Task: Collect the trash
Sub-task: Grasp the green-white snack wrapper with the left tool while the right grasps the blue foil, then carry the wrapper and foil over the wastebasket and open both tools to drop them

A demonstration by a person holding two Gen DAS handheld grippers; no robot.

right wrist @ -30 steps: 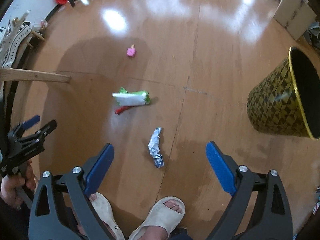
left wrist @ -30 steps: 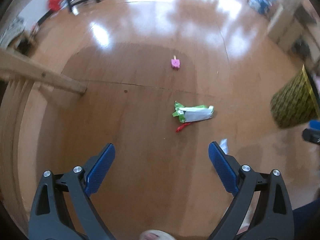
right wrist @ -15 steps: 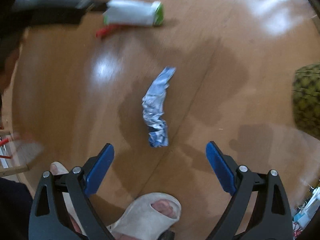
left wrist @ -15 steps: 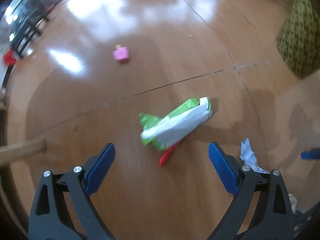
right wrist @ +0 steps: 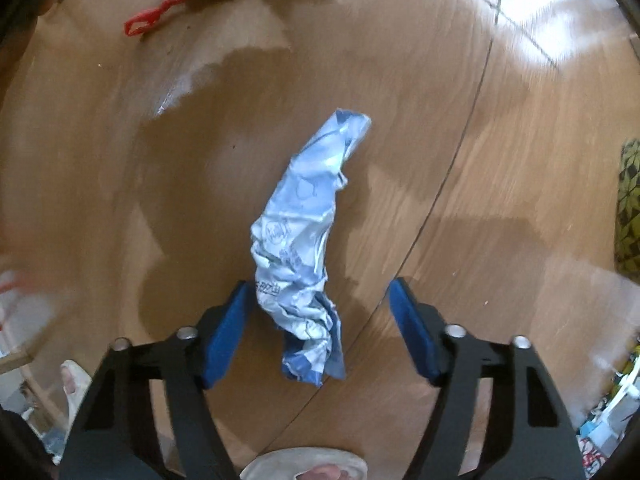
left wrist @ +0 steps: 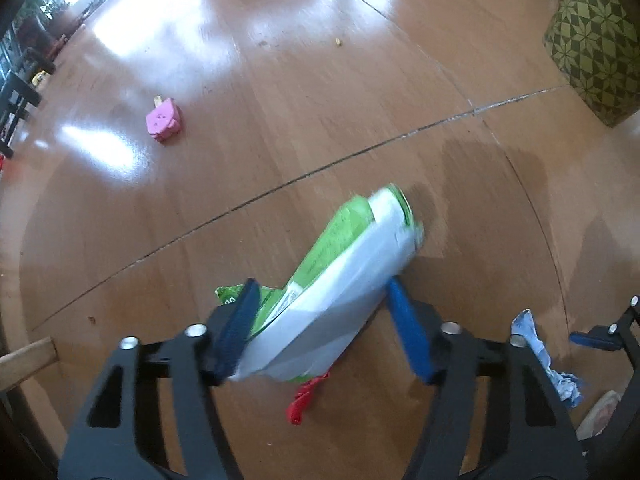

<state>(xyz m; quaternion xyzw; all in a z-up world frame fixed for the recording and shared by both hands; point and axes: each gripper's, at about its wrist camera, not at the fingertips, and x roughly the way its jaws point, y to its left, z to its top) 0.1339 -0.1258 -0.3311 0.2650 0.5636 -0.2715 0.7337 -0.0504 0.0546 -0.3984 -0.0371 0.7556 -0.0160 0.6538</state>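
Note:
A green and white wrapper lies on the wooden floor between the fingers of my left gripper, which is part closed around it, both pads close to its sides. A red strip sticks out beneath it. A crumpled blue and white wrapper lies between the fingers of my right gripper, which is open with the left pad near it and a gap on the right. That wrapper also shows in the left wrist view. A pink toy-like piece lies farther off.
A green patterned bin stands at the far right, its edge also in the right wrist view. A wooden rail end is at the left. A sandalled foot is just below the right gripper.
Both grippers have dropped toward the floor and narrowed. The left one has come around the green wrapper, the right one around the blue wrapper.

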